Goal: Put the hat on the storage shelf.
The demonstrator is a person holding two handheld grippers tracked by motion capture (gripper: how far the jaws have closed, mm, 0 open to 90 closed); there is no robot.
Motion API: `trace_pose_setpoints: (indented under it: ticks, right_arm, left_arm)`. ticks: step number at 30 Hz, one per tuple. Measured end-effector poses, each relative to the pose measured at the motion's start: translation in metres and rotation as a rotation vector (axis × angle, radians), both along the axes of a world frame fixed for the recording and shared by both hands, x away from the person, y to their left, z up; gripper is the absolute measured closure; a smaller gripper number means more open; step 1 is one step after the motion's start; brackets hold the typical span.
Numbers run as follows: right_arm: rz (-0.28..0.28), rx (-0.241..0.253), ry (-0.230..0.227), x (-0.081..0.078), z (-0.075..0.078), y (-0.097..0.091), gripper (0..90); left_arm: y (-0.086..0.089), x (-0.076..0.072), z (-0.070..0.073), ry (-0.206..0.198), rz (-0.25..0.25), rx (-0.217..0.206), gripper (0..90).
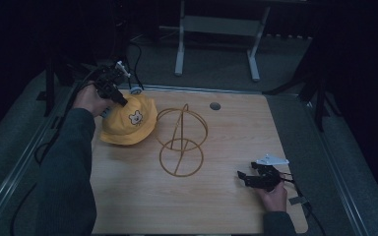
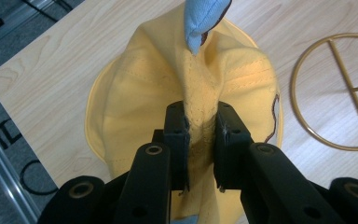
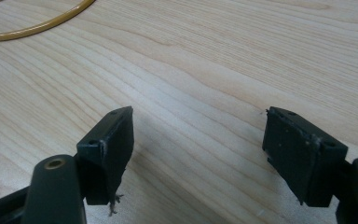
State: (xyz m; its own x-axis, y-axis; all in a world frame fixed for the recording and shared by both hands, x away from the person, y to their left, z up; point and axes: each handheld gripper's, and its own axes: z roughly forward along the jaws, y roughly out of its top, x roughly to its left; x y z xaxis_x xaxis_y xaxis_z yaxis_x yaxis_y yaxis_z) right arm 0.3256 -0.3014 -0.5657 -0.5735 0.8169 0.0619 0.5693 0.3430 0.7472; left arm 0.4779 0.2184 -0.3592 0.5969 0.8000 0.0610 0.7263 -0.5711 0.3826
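Observation:
A yellow bucket hat (image 1: 128, 122) with a small bear patch sits at the table's far left. My left gripper (image 1: 119, 100) is shut on a pinched fold of the yellow hat's (image 2: 149, 84) crown; in the left gripper view, my left gripper (image 2: 200, 133) has the cloth bunched between its black pads, and a blue ear (image 2: 203, 21) sticks up beyond. A gold wire hat stand (image 1: 181, 140) rises just right of the hat; its ring base (image 2: 335, 91) lies flat. My right gripper (image 1: 245, 175) rests low near the front right, jaws wide apart over bare wood (image 3: 198, 135), with nothing between them.
The wooden table (image 1: 226, 206) has a round grommet hole (image 1: 215, 105) at its far edge. A white desk frame (image 1: 216, 34) stands on the grey floor beyond. Metal rails run along the table's left and right sides. Part of the gold ring (image 3: 37, 23) lies ahead of my right gripper.

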Motion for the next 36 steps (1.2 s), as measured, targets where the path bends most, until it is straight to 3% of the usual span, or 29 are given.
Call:
trace_pose_setpoints:
  ticks: [5, 15, 26, 36]
  right_arm:
    - [0.0, 0.0, 0.0, 0.0, 0.0, 0.0, 24.6]
    - [0.002, -0.001, -0.002, 0.0, 0.0, 0.0, 24.6]
    - [0.002, -0.001, -0.002, 0.0, 0.0, 0.0, 24.6]
    - [0.002, -0.001, -0.003, 0.0, 0.0, 0.0, 24.6]
  left_arm:
    - [0.002, -0.006, 0.005, -0.01, -0.012, -0.021, 77.5]
    - [0.001, -0.016, 0.009, -0.008, -0.059, -0.022, 77.5]
    - [0.004, -0.029, 0.018, -0.001, -0.134, -0.043, 77.4]
    - [0.011, -0.041, 0.033, -0.023, -0.173, -0.069, 77.4]
